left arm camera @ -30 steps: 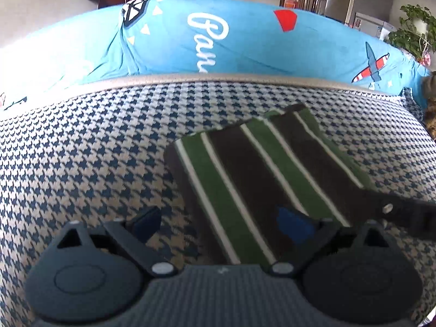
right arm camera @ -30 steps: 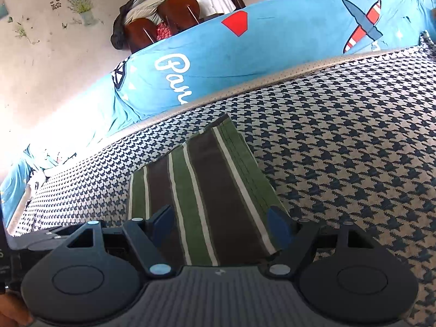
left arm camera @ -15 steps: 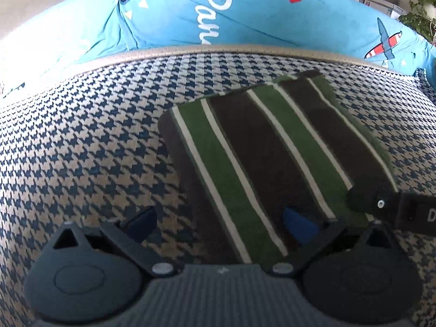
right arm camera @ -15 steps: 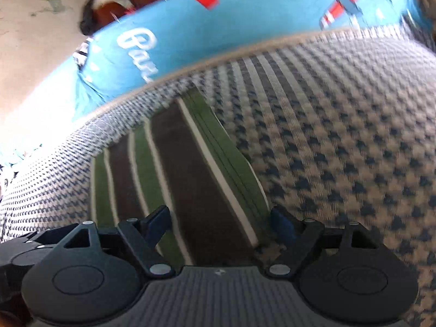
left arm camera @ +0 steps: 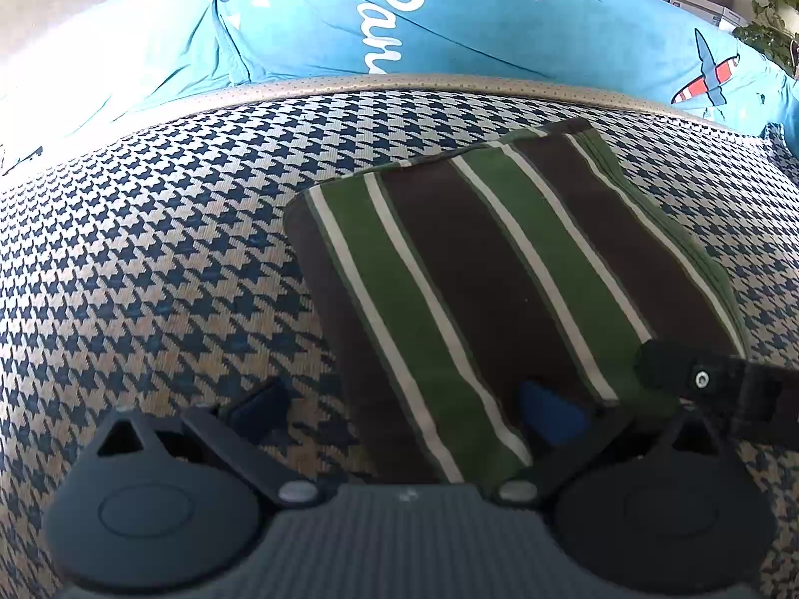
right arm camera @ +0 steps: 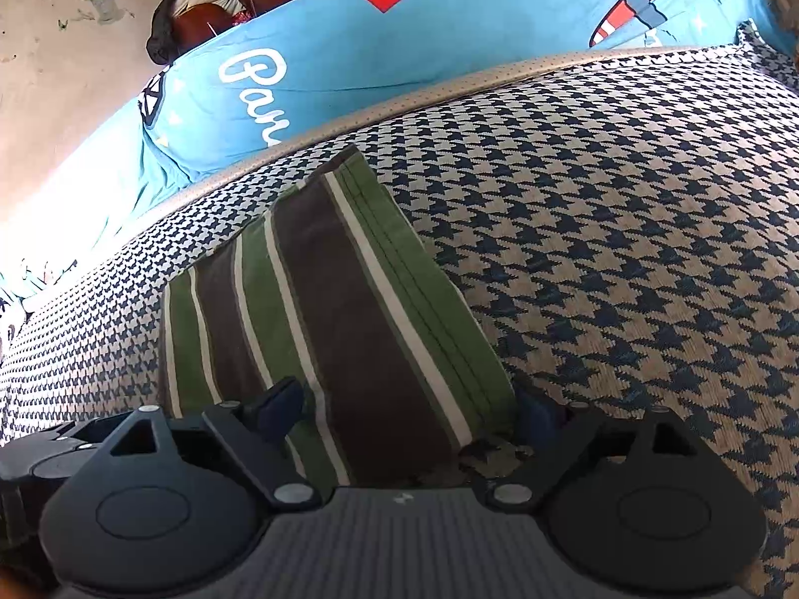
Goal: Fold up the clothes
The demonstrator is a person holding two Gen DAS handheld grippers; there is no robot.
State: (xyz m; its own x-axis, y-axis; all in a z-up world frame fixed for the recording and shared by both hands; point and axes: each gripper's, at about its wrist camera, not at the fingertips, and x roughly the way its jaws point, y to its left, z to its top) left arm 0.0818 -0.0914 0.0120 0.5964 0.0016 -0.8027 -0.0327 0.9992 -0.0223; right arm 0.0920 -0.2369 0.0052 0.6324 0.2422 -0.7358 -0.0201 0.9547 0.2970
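folded striped garment [left arm camera: 499,269] flat | right gripper [right arm camera: 409,409] opening astride it

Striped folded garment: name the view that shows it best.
Left wrist view: the striped folded garment lies almost whole, top face and three edges visible. The right wrist view shows it narrower and foreshortened, its near end hidden behind the gripper.

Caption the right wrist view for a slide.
Right gripper opening over the near end of the folded striped garment on the houndstooth cushion.
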